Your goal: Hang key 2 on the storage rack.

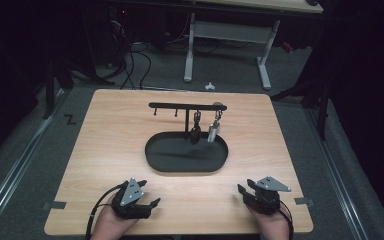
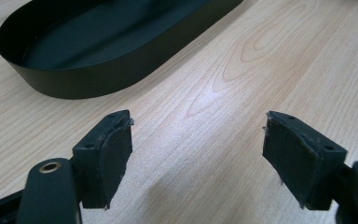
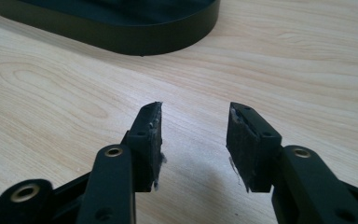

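Note:
A black oval tray (image 1: 152, 159) lies in the middle of the wooden table (image 1: 105, 130), and a black T-shaped hook stand (image 1: 187, 106) rises from it. Two small things hang from the stand's right hooks: a dark one (image 1: 195, 131) and a silvery one (image 1: 213, 131). My left gripper (image 1: 150, 194) rests near the table's front left edge, open and with nothing between its jaws. My right gripper (image 1: 245, 187) sits at the front right, also open and holding nothing. In the left gripper view, the gripper (image 2: 198, 121) points toward the tray wall (image 2: 74, 84). The right gripper (image 3: 196, 109) faces the tray wall (image 3: 121, 37) too.
Bare wood stretches between both grippers and the tray. Beyond the table stand a white desk frame (image 1: 227, 35) and floor cables (image 1: 130, 60). Tape marks (image 1: 54, 205) sit at the front corners.

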A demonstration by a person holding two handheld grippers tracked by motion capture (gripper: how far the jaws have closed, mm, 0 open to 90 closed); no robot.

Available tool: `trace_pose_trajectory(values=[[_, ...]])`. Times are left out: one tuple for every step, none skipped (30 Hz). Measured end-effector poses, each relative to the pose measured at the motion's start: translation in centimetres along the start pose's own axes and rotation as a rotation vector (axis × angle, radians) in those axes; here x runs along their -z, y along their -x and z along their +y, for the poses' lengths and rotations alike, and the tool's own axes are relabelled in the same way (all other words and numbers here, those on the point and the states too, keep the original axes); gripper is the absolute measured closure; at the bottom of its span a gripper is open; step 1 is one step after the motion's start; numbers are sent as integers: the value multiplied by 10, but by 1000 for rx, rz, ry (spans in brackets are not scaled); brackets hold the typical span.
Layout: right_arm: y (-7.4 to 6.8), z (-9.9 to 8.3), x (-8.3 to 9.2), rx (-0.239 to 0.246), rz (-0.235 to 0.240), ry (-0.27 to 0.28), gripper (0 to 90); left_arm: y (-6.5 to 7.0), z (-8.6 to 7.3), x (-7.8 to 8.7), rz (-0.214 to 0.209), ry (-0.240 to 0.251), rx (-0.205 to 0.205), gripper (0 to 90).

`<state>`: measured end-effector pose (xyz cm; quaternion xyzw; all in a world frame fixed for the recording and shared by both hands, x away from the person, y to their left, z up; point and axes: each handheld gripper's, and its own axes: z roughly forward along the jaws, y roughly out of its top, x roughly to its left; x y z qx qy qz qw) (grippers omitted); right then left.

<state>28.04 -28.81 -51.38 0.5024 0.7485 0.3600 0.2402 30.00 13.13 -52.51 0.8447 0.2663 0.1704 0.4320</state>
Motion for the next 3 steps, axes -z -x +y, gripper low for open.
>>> trace_pose_trajectory(values=[[0, 0, -1, 5, 0, -1, 540, 0, 0, 1, 3, 2, -3, 243], [0, -1, -2, 4, 3, -3, 537, 0, 0, 1, 4, 2, -4, 242], [0, -1, -2, 4, 3, -3, 537, 0, 0, 1, 4, 2, -4, 241]])
